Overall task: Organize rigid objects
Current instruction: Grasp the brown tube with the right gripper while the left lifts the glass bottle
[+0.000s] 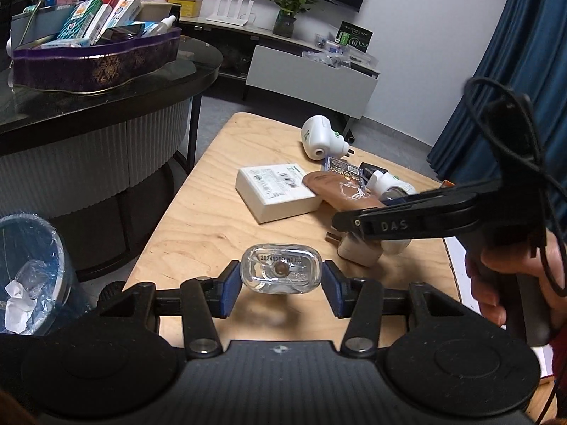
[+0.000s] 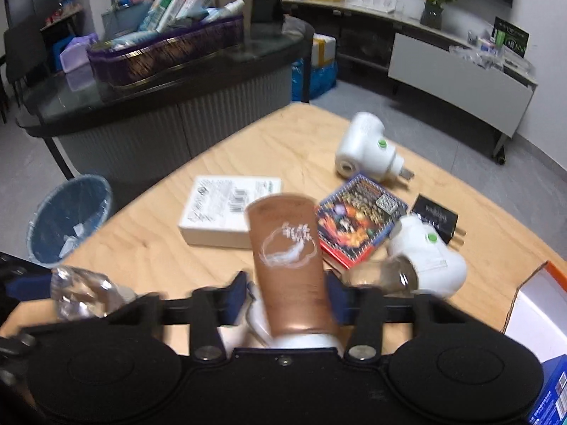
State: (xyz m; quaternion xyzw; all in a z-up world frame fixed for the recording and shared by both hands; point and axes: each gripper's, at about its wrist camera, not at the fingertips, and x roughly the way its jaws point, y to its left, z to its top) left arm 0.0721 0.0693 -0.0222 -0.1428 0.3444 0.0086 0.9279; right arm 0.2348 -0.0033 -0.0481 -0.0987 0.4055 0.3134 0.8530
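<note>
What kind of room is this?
Probably a home living room: a long low white media cabinet with a white router, a potted green plant, and blue curtains.

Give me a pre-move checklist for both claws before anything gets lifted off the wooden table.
1. Left claw shut on the clear glass bottle: ok, pads press both sides.
2. Bottle clear of the wooden table: ok, shadow shows beneath it.
3. Right claw shut on the brown tube: ok, though the picture is blurred.
4. Tube free of the white box and the colourful box: cannot tell, it overlaps both in view.
5. White plug-in beside the right claw safe from a knock: not ok, it lies close.
</note>
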